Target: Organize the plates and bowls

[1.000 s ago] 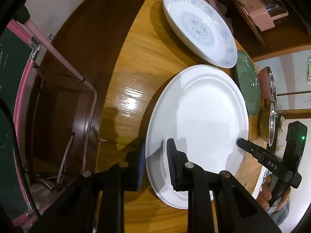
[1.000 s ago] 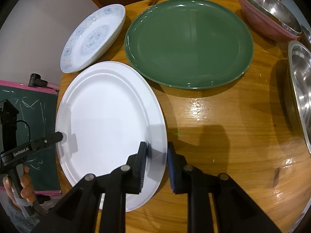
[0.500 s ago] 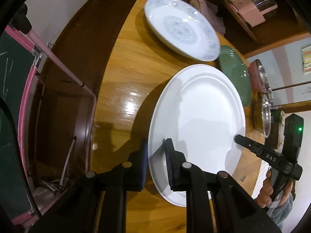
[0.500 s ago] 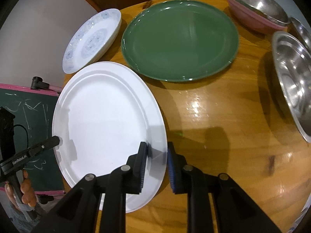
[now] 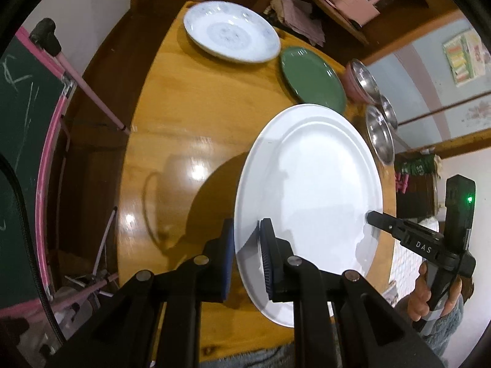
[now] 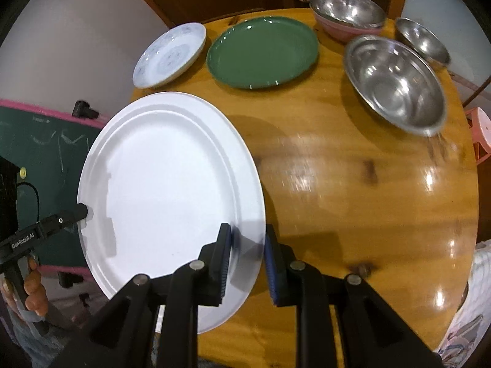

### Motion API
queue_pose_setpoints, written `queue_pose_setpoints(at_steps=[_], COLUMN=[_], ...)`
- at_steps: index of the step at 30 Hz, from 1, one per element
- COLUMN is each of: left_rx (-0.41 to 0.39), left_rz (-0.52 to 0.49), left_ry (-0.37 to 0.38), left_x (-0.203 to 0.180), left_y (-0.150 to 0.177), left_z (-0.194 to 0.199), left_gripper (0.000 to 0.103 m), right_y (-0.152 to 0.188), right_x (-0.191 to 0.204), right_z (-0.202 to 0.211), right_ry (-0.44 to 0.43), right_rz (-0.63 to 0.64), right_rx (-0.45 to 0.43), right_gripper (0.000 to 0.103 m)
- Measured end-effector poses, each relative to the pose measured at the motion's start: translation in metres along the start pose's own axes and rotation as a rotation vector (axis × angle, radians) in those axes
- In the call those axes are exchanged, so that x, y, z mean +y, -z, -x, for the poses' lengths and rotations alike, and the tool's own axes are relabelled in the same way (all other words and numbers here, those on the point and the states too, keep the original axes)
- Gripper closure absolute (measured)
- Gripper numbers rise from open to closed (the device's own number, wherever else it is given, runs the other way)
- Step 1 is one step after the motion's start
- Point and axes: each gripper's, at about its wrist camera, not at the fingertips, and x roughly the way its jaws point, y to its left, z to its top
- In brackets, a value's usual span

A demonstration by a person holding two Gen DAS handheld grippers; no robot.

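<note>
Clamped on opposite rims of white plate [image 5: 310, 184] by left gripper [image 5: 245, 245] and right gripper [image 6: 247, 254], lifted clear of wooden table [image 6: 353, 184]; green plate [image 6: 262, 50] farther ahead

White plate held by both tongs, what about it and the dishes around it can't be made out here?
- White plate: underside hidden in both views; whether it clears the table cannot be told.
- Its near rim, left wrist view: covered by the left tongs.
- Green plate, left wrist view: near edge hidden behind the white plate.
- Steel bowls, left wrist view: edge-on, insides unreadable.
</note>
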Motion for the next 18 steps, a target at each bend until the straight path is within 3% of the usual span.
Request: queue_pose_setpoints(at_steps=[10,18], left_rx=[0.049,0.058], left_rz=[-0.005,0.040], left_ry=[-0.066,-0.054], left_x=[0.011,0.028], left_y=[0.071,0.093], left_z=[-0.045,-0.065], left_gripper=[0.087,0.087], right_y=[0.071,0.086], right_x=[-0.012,-0.012], right_z=[-0.024,-0.043], right_ry=[0.065,0.087], right_rz=[0.006,0.008], right_rx=[0.027,0.038], right_gripper=[0.082,0.082])
